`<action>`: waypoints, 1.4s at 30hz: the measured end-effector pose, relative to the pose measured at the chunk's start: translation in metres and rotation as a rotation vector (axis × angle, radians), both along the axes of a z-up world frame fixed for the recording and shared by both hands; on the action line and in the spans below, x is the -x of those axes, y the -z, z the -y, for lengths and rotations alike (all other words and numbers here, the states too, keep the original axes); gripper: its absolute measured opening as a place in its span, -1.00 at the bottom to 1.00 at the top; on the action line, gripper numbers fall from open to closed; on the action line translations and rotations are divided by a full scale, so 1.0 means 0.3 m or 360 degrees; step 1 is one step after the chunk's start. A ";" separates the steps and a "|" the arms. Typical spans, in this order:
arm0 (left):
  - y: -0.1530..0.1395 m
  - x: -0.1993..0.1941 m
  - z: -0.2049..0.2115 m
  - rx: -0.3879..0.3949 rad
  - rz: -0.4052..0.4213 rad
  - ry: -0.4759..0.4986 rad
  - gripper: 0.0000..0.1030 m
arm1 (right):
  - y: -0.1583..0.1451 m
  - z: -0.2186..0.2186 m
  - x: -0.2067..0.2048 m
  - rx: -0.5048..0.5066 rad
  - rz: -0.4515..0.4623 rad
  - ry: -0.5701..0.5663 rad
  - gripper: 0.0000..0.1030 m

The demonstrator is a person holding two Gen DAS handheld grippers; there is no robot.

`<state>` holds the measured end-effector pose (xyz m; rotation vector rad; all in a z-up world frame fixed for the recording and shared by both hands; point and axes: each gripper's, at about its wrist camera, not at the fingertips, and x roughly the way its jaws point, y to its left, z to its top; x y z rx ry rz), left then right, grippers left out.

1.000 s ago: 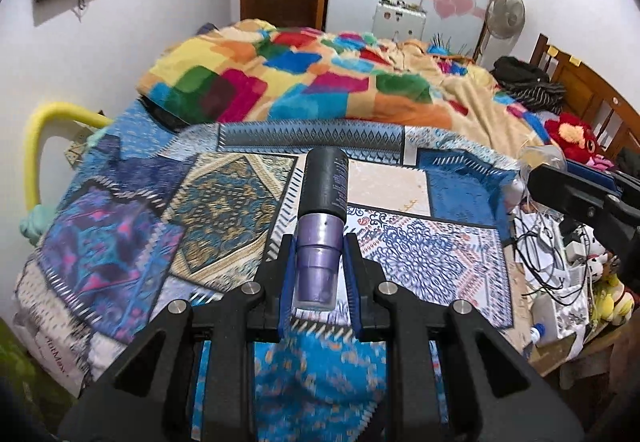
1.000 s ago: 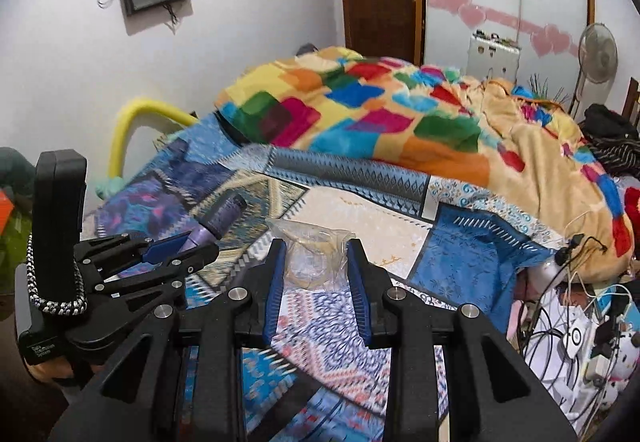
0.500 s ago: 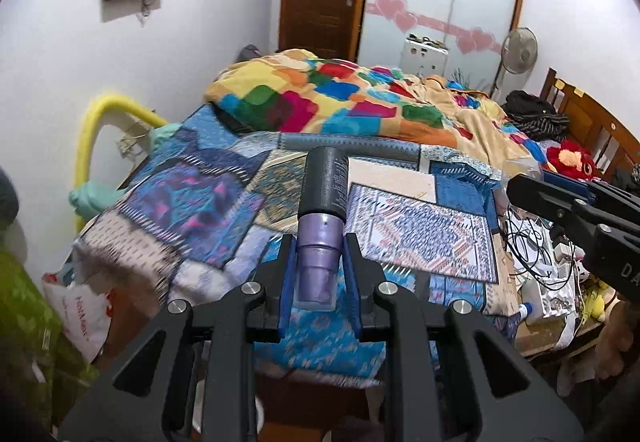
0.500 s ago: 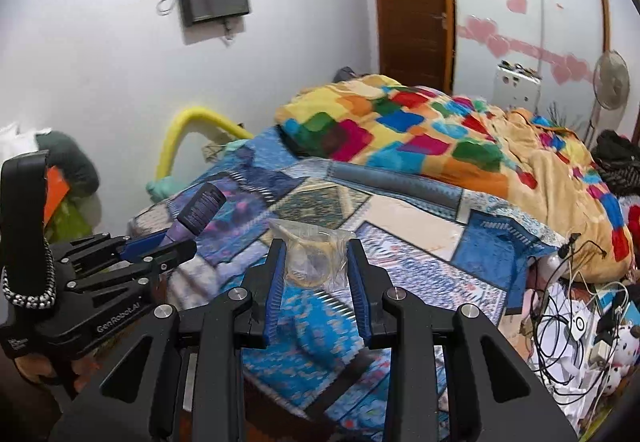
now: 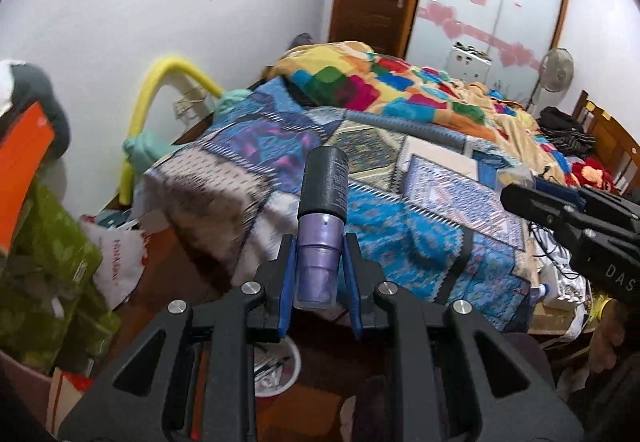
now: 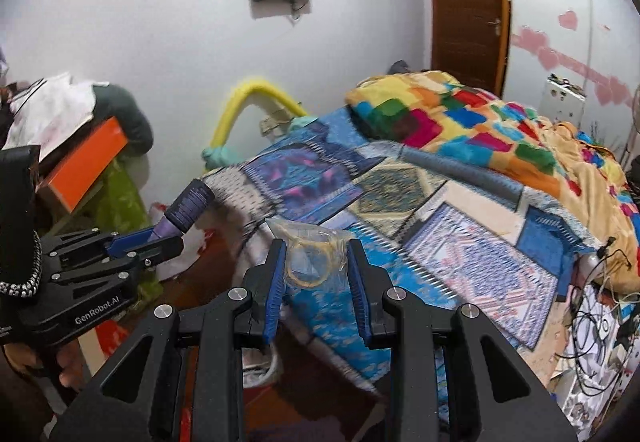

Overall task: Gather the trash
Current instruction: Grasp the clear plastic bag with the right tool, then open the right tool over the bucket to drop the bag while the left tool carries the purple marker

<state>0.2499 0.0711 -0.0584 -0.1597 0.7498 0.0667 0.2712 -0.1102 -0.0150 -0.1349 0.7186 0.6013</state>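
The left gripper (image 5: 318, 274) is clamped on a purple cylindrical bottle with a black cap (image 5: 322, 226), its blue pads pressed against the purple body while the cap juts forward towards twelve o'clock. The right gripper (image 6: 316, 268) holds a crumpled clear plastic bag with a yellowish band inside (image 6: 310, 254); its fingers stand a little wider than the left's, narrowed only as far as the soft bag allows.

A second ago both wrist views looked down on the patchwork blue patterned bedspread (image 5: 420, 238) from just above it. Now both have drawn back and swung left: the bed's near edge, the dark floor and the clutter beside the bed have come into sight. In the left view a white plastic bag with red lettering (image 5: 120, 258) lies on the floor at about nine o'clock, and a round white container holding odds and ends (image 5: 280, 366) sits at six o'clock, directly beneath the fingers. The right view shows part of a white rim (image 6: 264, 366) low between its own fingers, probably the same container.

Both pieces of trash are therefore off the bed and in hand, and the pickup seems finished. The carry to a bin looks under way, though which receptacle is meant cannot be told.
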 end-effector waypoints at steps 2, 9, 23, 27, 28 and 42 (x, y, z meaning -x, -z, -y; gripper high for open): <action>0.016 0.035 -0.042 0.0019 -0.0009 -0.0040 -0.57 | 0.029 -0.047 0.024 0.0017 -0.0032 -0.0049 -0.46; 0.105 0.145 -0.167 0.0057 -0.0058 -0.0169 -0.57 | 0.142 -0.197 0.081 0.0109 -0.0120 -0.0193 -0.46; 0.440 0.231 -0.294 0.0138 -0.0334 -0.0296 -0.57 | 0.444 -0.409 0.110 0.0336 -0.0419 -0.0394 -0.46; 0.546 0.228 -0.308 0.0212 -0.0425 -0.0331 -0.57 | 0.550 -0.467 0.100 0.0419 -0.0531 -0.0461 -0.46; 0.567 0.227 -0.313 0.0221 -0.0444 -0.0338 -0.57 | 0.581 -0.487 0.093 0.0440 -0.0569 -0.0483 -0.46; 0.753 0.152 -0.402 0.0330 -0.0640 -0.0419 -0.57 | 0.732 -0.660 -0.019 0.0460 -0.0858 -0.0564 -0.18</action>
